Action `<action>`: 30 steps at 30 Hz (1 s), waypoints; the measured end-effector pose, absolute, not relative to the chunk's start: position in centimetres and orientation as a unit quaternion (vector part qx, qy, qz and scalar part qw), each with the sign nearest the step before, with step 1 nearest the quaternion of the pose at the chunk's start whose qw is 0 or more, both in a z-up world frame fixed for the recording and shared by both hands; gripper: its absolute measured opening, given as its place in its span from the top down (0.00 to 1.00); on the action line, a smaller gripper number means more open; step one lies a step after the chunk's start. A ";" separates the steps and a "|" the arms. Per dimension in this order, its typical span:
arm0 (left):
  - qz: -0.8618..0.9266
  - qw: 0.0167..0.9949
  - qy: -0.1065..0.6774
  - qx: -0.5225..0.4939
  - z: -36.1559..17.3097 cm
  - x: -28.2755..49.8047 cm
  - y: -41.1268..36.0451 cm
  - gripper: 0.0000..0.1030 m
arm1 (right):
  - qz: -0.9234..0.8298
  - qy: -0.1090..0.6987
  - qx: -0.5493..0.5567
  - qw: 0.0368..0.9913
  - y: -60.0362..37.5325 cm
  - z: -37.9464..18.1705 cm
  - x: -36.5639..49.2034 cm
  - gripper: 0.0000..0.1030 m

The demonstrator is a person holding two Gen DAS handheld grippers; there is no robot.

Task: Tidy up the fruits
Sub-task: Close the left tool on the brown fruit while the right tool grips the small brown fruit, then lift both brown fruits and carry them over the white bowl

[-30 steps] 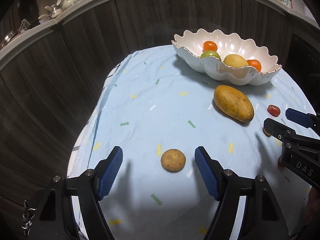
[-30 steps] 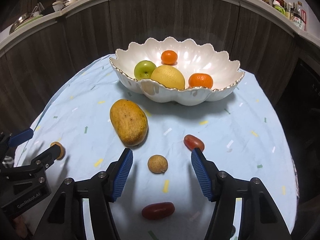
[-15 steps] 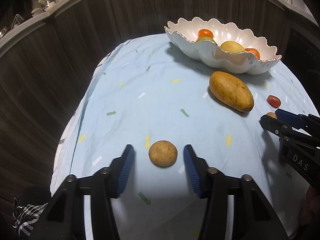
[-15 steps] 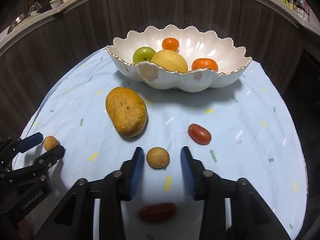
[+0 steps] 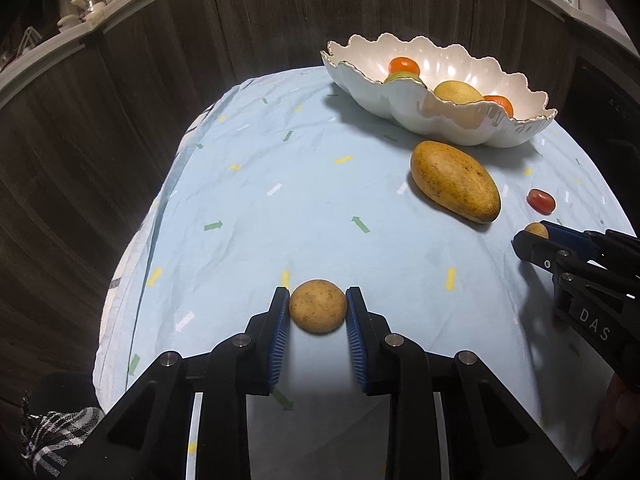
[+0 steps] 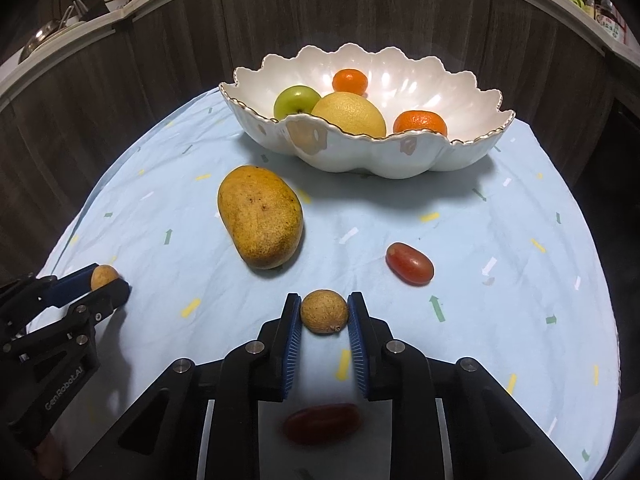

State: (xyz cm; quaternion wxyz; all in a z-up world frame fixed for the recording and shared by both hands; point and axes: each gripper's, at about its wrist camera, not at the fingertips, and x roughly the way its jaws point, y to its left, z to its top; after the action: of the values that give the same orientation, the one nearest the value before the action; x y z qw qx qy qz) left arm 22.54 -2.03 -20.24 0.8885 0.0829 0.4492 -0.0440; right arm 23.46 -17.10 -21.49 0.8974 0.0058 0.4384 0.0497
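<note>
My left gripper [image 5: 317, 296] is closing on a small round brown fruit [image 5: 318, 312] that sits on the blue cloth, and both blue pads touch its sides. My right gripper [image 6: 324, 304] is closing the same way on a smaller tan fruit [image 6: 324, 314], pads against it. Each gripper shows in the other's view: the right gripper [image 5: 534, 236] at the right edge, the left gripper [image 6: 106, 280] at the left edge. A mango [image 6: 260, 220] lies between them. The white scalloped bowl [image 6: 360, 160] behind it holds a green apple [image 6: 294, 100], a yellow citrus [image 6: 350, 114] and two oranges.
A red oval fruit [image 6: 410, 262] lies right of the tan fruit, and another red one [image 6: 322, 424] lies under my right gripper. The light blue cloth [image 5: 280, 200] drops off at the table's left edge. Dark wood panels ring the table, with a shelf of crockery above.
Both pairs of jaws have come in from wide apart until the pads meet the small fruits. Neither fruit has left the cloth.
</note>
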 end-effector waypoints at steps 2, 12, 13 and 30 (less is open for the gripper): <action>-0.045 0.889 0.448 0.083 -20.2 22.5 -2.0 0.73 | 0.051 0.436 0.006 0.898 -17.1 -21.3 23.4 0.76; -0.049 0.896 0.434 0.082 -19.3 21.9 -2.0 0.73 | 0.050 0.422 0.006 0.905 -17.2 -20.1 23.0 0.76; -0.048 0.897 0.432 0.082 -19.1 21.8 -2.0 0.73 | 0.049 0.420 0.006 0.906 -17.2 -19.9 22.9 0.76; -0.047 0.909 0.404 0.091 -15.3 21.7 -3.2 0.73 | 0.042 0.383 0.015 0.923 -18.2 -16.1 22.5 0.76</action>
State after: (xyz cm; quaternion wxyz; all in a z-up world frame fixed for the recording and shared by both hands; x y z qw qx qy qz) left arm 21.69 -3.16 -15.34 0.9091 0.0914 0.4038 -0.0467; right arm 22.52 -18.16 -16.13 0.9227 0.0147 0.3828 0.0425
